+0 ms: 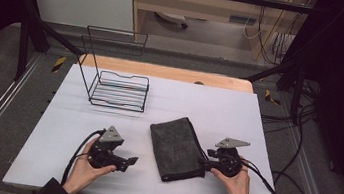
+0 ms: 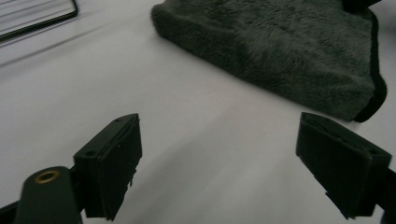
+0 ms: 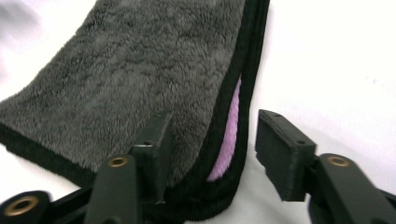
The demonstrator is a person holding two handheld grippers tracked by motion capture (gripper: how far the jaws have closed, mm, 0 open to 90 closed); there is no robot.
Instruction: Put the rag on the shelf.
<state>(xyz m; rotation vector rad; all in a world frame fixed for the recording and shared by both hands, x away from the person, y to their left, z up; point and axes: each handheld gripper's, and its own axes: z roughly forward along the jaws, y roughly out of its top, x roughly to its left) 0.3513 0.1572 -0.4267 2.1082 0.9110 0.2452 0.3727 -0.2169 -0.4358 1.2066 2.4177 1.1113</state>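
A folded dark grey plush towel [image 1: 177, 148] is laid flat on the white table [image 1: 82, 115], in front of a black wire rack [image 1: 119, 89]. Its black-trimmed right edge is straddled, not yet pinched, by the half-open right gripper [image 1: 206, 159]. The left gripper [image 1: 134, 161] is held wide open and empty just left of the towel.

Black gripper [image 1: 134, 162], grey plate, dark sleeves

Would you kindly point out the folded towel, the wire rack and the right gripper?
folded towel [image 1: 176, 148], high view, middle of its grey top.
wire rack [image 1: 119, 91], high view, its slatted base.
right gripper [image 3: 212, 147], right gripper view, between its fingertips.
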